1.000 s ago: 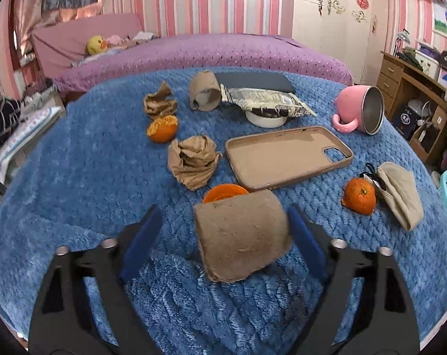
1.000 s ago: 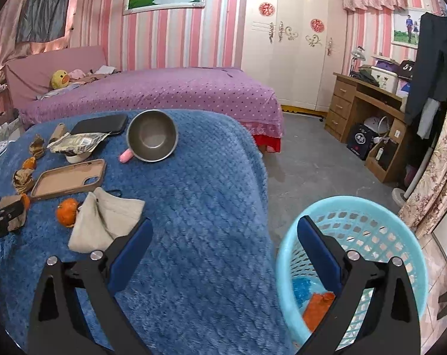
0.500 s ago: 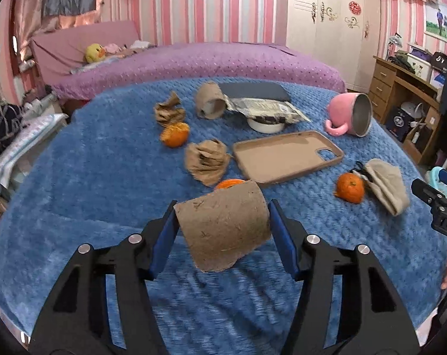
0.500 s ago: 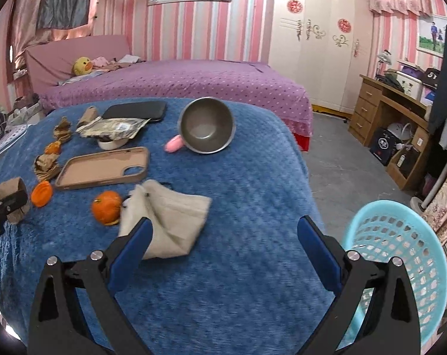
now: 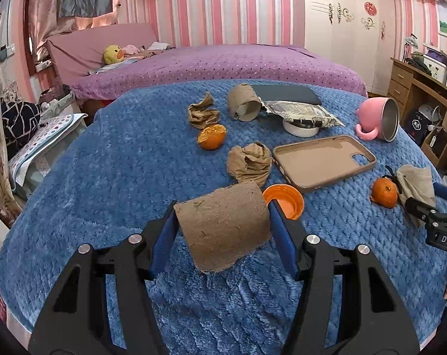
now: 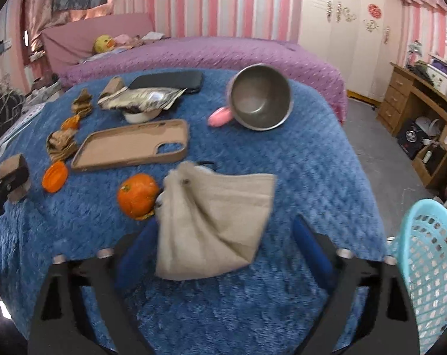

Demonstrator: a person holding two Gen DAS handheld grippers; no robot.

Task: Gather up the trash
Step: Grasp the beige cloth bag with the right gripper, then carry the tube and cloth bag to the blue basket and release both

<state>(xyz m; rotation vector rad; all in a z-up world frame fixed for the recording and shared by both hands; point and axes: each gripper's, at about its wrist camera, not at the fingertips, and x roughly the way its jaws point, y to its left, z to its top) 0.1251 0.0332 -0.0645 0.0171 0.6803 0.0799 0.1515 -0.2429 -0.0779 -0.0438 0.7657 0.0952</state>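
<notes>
The cardboard roll (image 5: 223, 224) sits pinched between the blue pads of your left gripper (image 5: 223, 236), at the near left of the blue-covered desk (image 5: 119, 162), with an orange peel cup (image 5: 284, 202) just beyond it. Your right gripper (image 6: 223, 248) is spread wide around the near end of the beige cloth pouch (image 6: 214, 222), whose left edge is just beside a mandarin (image 6: 137, 195). The light blue basket (image 6: 430, 272) stands at the far right, off the desk.

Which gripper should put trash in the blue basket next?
Left. The left gripper already clamps a cardboard roll, so it has trash to drop. The right gripper sits closer to the basket but is open and empty, over a beige cloth.
</notes>
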